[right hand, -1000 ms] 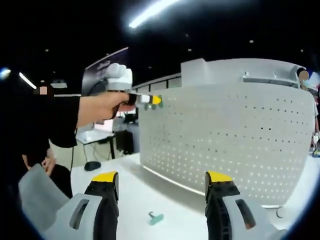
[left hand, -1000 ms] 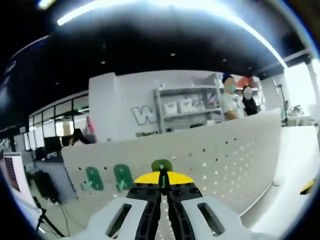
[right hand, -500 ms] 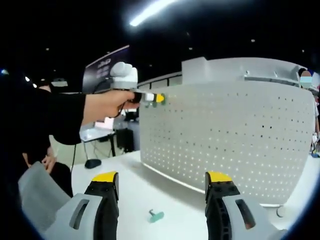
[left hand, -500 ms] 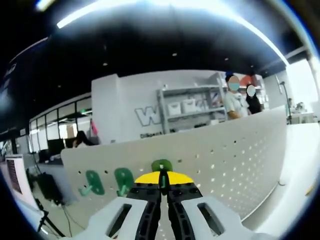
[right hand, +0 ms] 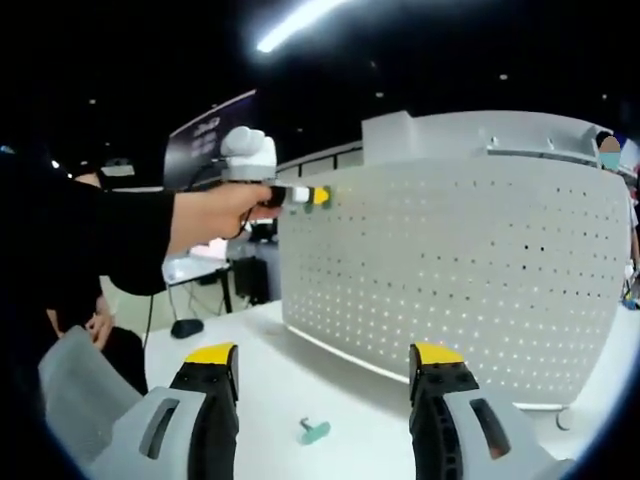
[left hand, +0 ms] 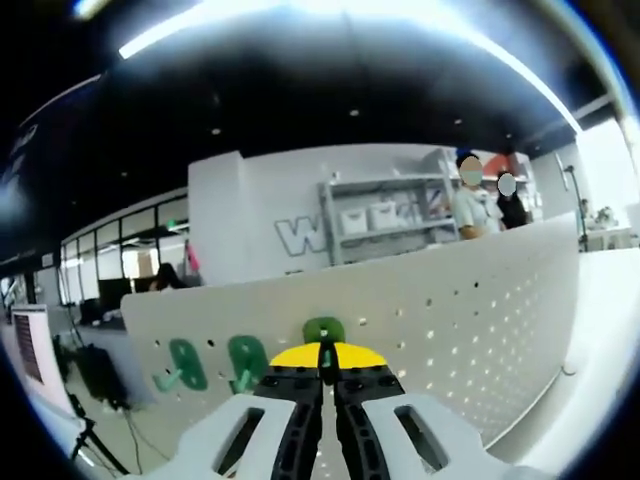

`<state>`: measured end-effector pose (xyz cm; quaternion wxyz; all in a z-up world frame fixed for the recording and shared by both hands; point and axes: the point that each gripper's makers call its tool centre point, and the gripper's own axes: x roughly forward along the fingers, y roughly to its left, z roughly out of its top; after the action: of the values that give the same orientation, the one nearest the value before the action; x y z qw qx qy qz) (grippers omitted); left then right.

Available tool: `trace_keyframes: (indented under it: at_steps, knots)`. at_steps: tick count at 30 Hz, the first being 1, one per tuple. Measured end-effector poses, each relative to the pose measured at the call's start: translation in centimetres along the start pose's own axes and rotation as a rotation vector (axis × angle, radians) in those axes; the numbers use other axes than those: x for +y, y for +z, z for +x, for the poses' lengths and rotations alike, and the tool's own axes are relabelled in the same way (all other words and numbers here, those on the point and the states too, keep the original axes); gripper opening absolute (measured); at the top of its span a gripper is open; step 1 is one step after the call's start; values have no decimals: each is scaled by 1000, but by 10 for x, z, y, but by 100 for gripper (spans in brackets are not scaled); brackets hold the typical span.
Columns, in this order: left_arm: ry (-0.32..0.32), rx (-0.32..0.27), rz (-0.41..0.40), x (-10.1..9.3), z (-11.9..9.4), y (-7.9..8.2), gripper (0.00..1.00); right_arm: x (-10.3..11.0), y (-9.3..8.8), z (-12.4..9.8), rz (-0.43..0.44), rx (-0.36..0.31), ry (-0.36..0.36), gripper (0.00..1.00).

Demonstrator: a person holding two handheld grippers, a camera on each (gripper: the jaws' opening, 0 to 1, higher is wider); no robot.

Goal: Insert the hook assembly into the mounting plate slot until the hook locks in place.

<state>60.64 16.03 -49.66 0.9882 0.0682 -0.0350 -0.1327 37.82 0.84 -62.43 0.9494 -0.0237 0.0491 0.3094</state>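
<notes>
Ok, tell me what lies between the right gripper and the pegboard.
Bare white table, with one loose green hook lying on it, in the right gripper view.

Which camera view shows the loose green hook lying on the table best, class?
The right gripper view: the loose green hook lies in plain sight on the white table, between that view's open claw tips. The left gripper view instead faces the pegboard.
</notes>
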Motion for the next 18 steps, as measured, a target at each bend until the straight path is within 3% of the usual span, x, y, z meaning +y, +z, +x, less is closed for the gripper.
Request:
trace_keyframes:
  at_steps: [18]
  knots:
    - [35, -38, 36, -1, 3, -1, 2, -3, -3, -1, 8, 8, -6, 70]
